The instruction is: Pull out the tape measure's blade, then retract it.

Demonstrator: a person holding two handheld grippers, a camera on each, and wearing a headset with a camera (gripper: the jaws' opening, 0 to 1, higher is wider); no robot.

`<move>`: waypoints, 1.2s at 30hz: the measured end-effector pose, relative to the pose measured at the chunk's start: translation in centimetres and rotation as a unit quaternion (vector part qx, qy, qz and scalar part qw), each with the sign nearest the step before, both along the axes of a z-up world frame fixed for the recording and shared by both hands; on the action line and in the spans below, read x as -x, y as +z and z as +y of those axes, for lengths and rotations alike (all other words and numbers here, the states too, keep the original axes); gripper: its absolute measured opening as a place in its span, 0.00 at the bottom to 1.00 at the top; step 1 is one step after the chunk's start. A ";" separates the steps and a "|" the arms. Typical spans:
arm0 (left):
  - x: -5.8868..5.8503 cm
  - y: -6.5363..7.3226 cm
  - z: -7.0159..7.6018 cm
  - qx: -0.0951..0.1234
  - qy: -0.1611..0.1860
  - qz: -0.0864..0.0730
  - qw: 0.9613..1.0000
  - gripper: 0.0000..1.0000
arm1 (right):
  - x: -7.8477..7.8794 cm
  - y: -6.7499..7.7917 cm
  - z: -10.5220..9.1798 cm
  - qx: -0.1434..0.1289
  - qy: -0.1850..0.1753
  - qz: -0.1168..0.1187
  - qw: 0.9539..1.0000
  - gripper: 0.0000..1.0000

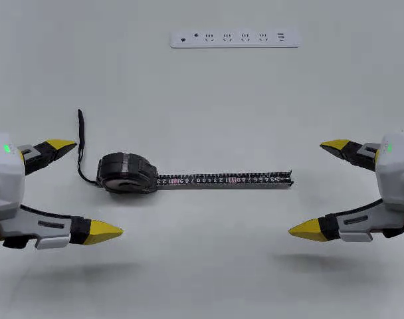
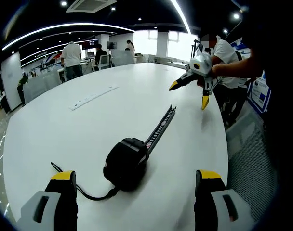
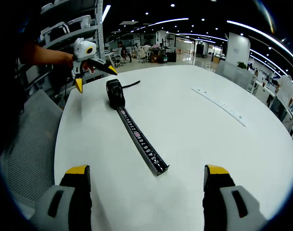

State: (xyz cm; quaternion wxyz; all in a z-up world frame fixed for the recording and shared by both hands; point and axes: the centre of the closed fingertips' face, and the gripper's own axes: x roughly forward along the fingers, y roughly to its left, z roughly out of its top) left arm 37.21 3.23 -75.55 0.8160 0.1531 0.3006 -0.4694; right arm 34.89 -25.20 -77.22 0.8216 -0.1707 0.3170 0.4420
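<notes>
A black tape measure (image 1: 127,173) lies on the white table, its blade (image 1: 225,179) drawn out to the right and lying flat. A black wrist strap (image 1: 81,143) trails off its left side. My left gripper (image 1: 96,189) hovers open just left of the case, nothing between its yellow tips. My right gripper (image 1: 311,189) is open too, a little right of the blade's end hook (image 1: 290,177). The case (image 2: 127,162) sits between the left jaws, and the blade's end (image 3: 158,168) lies ahead of the right jaws. The case (image 3: 114,91) is farther off there.
A white power strip (image 1: 235,38) lies at the far side of the table (image 1: 202,100). In the gripper views the table's round edge drops off to a grey floor, with office desks and people in the background.
</notes>
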 end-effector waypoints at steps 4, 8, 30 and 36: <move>0.3 0.1 0.2 0.000 0.018 -0.006 1.000 1.00 | 0.4 0.3 0.1 -0.005 -0.014 -0.004 1.000 1.00; 0.4 0.4 0.2 0.008 0.036 -0.011 0.999 1.00 | 0.7 0.6 0.2 -0.011 -0.030 -0.009 0.999 1.00; 3.3 2.3 -1.5 0.039 0.113 -0.031 0.992 1.00 | 3.5 2.6 2.3 -0.046 -0.113 -0.036 0.992 1.00; 4.1 2.8 -1.8 0.053 0.141 -0.035 0.988 1.00 | 4.2 3.3 3.1 -0.062 -0.133 -0.037 0.988 1.00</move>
